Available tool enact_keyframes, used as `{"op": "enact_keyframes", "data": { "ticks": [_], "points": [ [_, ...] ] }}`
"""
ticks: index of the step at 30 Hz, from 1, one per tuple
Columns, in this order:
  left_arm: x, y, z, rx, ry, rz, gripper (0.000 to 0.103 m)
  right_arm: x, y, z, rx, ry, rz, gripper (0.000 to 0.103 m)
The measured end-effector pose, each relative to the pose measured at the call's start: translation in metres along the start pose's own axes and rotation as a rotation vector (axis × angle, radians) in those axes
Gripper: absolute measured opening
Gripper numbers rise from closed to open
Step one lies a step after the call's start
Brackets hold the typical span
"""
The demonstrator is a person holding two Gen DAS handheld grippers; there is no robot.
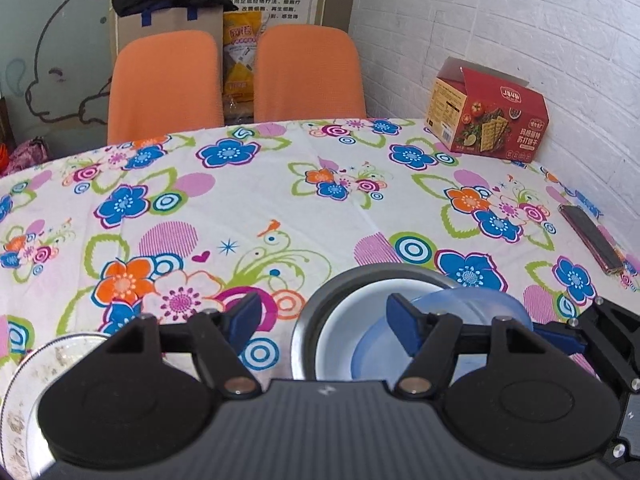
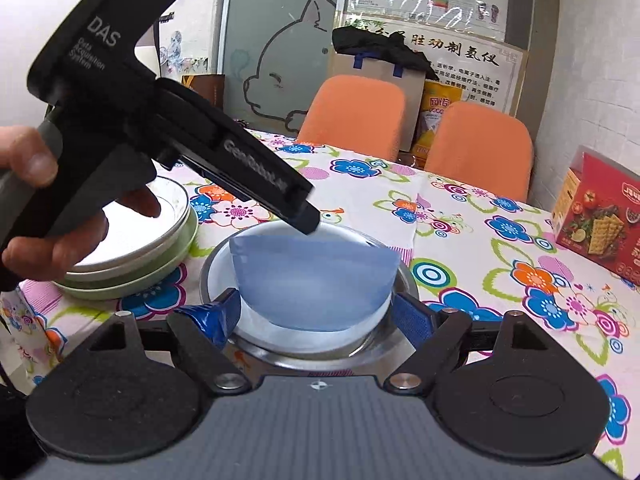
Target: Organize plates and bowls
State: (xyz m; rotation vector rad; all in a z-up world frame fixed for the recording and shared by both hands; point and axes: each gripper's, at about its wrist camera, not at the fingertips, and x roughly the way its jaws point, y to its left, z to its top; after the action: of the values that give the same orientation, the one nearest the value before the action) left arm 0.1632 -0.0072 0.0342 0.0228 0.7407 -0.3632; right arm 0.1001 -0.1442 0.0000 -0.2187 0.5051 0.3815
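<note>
The metal bowl [image 2: 308, 344] is sitting on the flowered tablecloth [image 1: 248, 200], and everything else is lying around it. A pale blue plastic bowl [image 2: 312, 280] is tilting inside the metal bowl, its rim leaning toward the far side. The right gripper [image 2: 316, 314] is hovering just in front of the metal bowl with its blue fingers [image 2: 216, 316] spread wide on either side of the blue bowl — whether they are touching it cannot be told. The left gripper [image 1: 322, 320] is standing open too, its right finger [image 1: 404, 322] reaching over the metal bowl's near edge and gripping nothing; in the right wrist view its black tip is pointing down at the blue bowl's far rim, with a hand [image 2: 48, 216] holding the handle. Left of the metal bowl, a white plate [image 2: 136, 236] is resting on a green plate [image 2: 160, 276]. Far to the right of the metal bowl, a red cracker box [image 1: 486, 120] is standing by the wall — two orange chairs [image 1: 240, 76] are waiting beyond the table.
</note>
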Motion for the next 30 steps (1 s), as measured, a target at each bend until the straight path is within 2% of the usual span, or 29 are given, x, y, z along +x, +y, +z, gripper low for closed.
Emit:
{"op": "enact_keyframes", "data": {
  "ticks": [7,13,30],
  "points": [
    [-0.010,0.012,-0.001,-0.051,-0.012,-0.007,0.069,-0.016,0.002,-0.015,0.056,0.012,0.022,0.071],
    [-0.020,0.011,-0.003,-0.050,-0.023,-0.008,0.070,-0.020,0.000,-0.017,0.067,-0.003,0.005,0.071],
    [-0.020,0.013,-0.021,-0.130,0.023,0.028,0.070,-0.021,-0.029,-0.020,0.317,-0.048,-0.041,0.072]
  ]
}}
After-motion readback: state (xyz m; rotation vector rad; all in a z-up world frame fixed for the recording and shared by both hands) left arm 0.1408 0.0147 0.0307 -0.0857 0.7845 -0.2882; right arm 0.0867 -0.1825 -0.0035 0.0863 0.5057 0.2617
